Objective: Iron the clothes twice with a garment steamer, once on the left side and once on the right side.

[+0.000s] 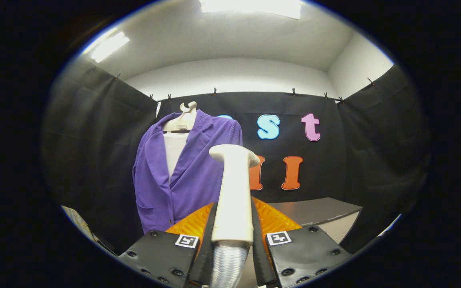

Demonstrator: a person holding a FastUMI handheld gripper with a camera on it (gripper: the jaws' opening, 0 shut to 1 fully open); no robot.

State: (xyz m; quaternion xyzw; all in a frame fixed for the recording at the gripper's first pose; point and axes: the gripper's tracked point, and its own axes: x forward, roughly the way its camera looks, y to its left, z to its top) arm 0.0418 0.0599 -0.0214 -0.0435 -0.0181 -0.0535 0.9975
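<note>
- Your gripper (233, 224) has its jaws pinching the garment steamer (233, 188) by the handle, one finger pressed on each side, with the ribbed hose (227, 264) trailing down between them.
- The steamer stands upright, its head pointing ahead and not yet touching any cloth.
- The purple jacket (182, 172) hangs on a pale hanger (182, 120) against the booth wall, beyond the fingers and off to their left, well apart from the steamer head.
- A grey table (318, 210) sits lower down to the right, its near corner just past the right finger.
- Judging by this, neither pass has begun, so you must bring the head across to the jacket.
- Risk: the smooth handle could twist in the pinch if the hose drags.
- Risk: pushing hard may swing the jacket on its hanger or knock it off.
</note>
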